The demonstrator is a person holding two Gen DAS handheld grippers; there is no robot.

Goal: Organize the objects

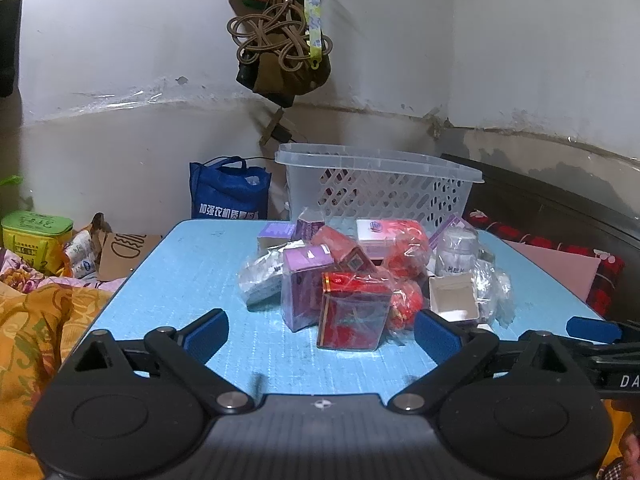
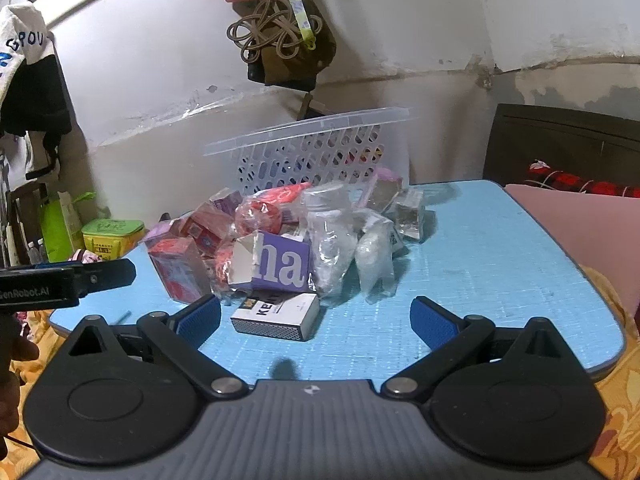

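A heap of small wrapped boxes and bags lies on the light blue table (image 1: pixel 192 276), in front of a clear perforated basket (image 1: pixel 376 188). Nearest my left gripper (image 1: pixel 322 332) stands a red box (image 1: pixel 354 310) with a purple box (image 1: pixel 304 288) beside it; the gripper is open and empty just short of them. In the right wrist view the basket (image 2: pixel 312 152) is behind the heap. My right gripper (image 2: pixel 316 320) is open and empty, with a white matchbox-like box (image 2: pixel 276 316) between its fingers' line, a purple-and-white carton (image 2: pixel 276 264) and clear bags (image 2: pixel 372 252) beyond.
A blue tote bag (image 1: pixel 228 192) and a green tin (image 1: pixel 36 236) sit left of the table on bedding. Coiled cords (image 1: pixel 280 40) hang on the wall above. A pink board (image 2: pixel 580 232) and dark headboard (image 2: pixel 560 140) lie right. The other gripper's finger (image 2: pixel 104 276) reaches in from the left.
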